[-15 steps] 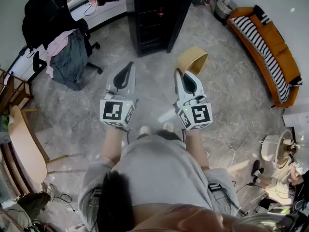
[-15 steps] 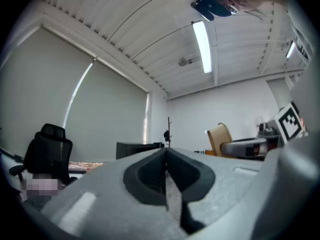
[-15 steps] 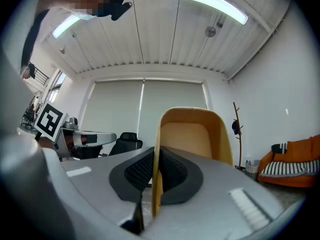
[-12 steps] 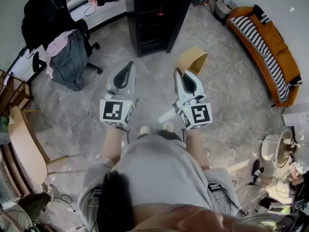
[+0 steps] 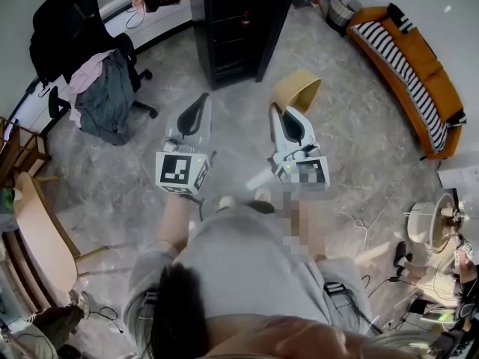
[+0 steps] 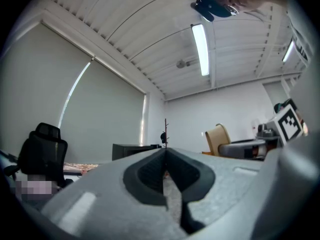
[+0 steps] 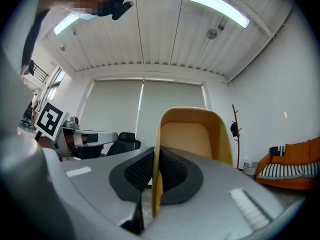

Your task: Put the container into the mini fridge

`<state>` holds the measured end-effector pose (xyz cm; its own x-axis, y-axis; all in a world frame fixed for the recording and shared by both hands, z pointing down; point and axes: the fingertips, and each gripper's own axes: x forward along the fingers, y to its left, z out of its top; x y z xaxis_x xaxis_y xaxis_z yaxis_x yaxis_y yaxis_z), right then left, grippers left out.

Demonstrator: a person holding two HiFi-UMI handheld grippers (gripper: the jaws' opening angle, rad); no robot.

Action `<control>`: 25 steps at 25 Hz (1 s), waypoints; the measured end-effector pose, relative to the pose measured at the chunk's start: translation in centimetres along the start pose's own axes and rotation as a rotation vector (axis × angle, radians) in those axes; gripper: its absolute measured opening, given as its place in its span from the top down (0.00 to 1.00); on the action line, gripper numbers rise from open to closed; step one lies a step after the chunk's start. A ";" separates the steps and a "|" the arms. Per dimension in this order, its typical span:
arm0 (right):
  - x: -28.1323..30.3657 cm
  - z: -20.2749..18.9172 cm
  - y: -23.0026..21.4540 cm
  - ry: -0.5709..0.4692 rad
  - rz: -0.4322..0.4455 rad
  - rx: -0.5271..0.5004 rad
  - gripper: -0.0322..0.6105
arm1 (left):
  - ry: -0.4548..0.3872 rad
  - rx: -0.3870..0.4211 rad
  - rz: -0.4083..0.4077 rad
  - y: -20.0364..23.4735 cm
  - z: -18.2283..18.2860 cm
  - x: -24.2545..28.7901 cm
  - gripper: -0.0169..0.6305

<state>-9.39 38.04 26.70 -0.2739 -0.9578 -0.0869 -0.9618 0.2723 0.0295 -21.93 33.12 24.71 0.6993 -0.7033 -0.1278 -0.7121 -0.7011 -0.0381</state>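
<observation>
I see no container in any view. A tall black cabinet (image 5: 236, 21) stands at the far side of the floor; in the left gripper view it shows as a dark box (image 6: 131, 151) beyond the jaws. My left gripper (image 5: 200, 100) is held at waist height and points towards the cabinet, jaws together and nothing in them (image 6: 165, 152). My right gripper (image 5: 279, 111) is level with it and points at a yellow shell chair (image 5: 296, 90). Its jaws are also closed and empty (image 7: 154, 153), and the chair (image 7: 192, 134) fills the view behind them.
An orange sofa (image 5: 419, 73) with a striped cushion lines the right wall. A black office chair (image 5: 90, 58) draped with clothes stands at the left by a white desk (image 5: 142, 10). A wooden chair (image 5: 37, 223) is at the near left. Cables and a lamp (image 5: 426, 226) lie at the right.
The head view has shifted slightly. Both grippers keep the same pose, side by side in front of the body.
</observation>
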 end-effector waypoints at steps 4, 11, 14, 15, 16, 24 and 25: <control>0.0 -0.2 0.0 -0.010 -0.013 0.022 0.94 | -0.012 0.002 -0.019 0.3 -0.1 0.2 0.97; 1.2 -1.0 -1.8 0.016 -0.014 0.021 0.94 | -0.014 0.000 -0.011 1.1 -0.8 2.4 0.97; 2.8 -1.5 -3.2 0.013 0.002 0.017 0.94 | -0.009 0.011 -0.004 1.7 -1.3 4.4 0.97; 3.4 -1.6 -3.9 0.011 0.008 0.016 0.94 | -0.007 0.013 -0.004 1.8 -1.5 5.1 0.97; 4.1 -1.6 -4.6 0.010 0.013 0.017 0.94 | -0.006 0.013 -0.004 1.9 -1.6 6.0 0.97; 10.5 -1.0 -11.0 -0.019 0.086 0.013 0.94 | -0.030 0.019 0.053 3.4 -1.5 13.9 0.97; 11.3 -1.0 -11.8 -0.021 0.095 0.010 0.94 | -0.033 0.020 0.065 3.6 -1.5 14.9 0.97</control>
<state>-1.09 23.90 26.32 -0.3636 -0.9256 -0.1054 -0.9315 0.3627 0.0282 -13.97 19.92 24.16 0.6491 -0.7430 -0.1633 -0.7574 -0.6511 -0.0484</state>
